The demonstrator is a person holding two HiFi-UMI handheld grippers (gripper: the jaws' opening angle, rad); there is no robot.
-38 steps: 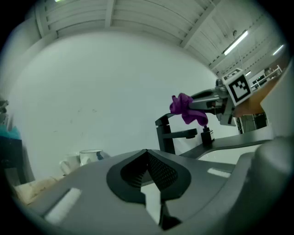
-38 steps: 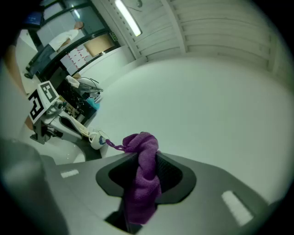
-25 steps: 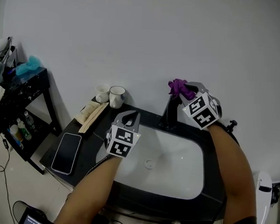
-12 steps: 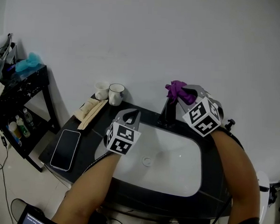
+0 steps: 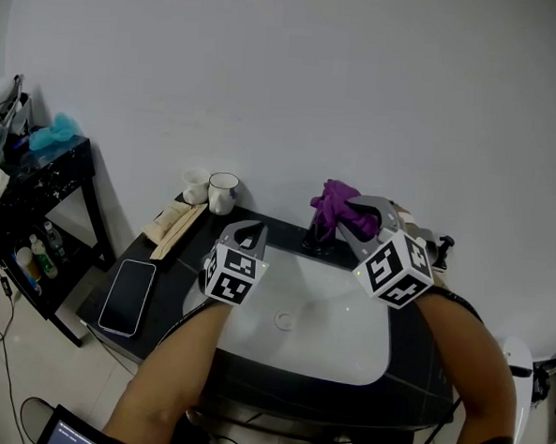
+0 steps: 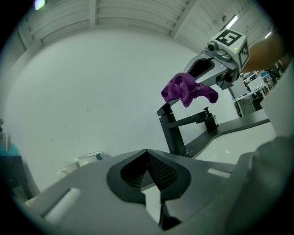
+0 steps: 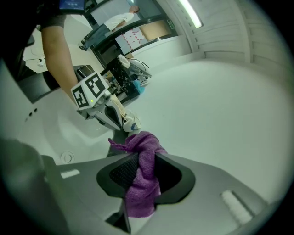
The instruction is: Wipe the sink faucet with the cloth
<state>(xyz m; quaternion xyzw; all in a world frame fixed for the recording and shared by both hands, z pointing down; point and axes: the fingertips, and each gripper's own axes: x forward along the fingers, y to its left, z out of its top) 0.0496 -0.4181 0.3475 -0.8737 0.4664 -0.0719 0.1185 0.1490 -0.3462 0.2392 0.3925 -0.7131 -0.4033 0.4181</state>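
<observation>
The black faucet stands at the back rim of the white sink; in the left gripper view the faucet rises right of centre. My right gripper is shut on a purple cloth, and the bunched cloth hangs just above the faucet's top. In the left gripper view that cloth sits close over the faucet head. My left gripper hovers over the sink's left side, jaws shut with nothing between them.
Two white cups stand on the black counter at the back left, beside a pale folded packet. A phone lies on the counter's left end. A dark shelf with bottles stands farther left.
My right gripper has carried the purple cloth leftward and lower, from right of the faucet to just over its top. The left gripper has barely shifted.
</observation>
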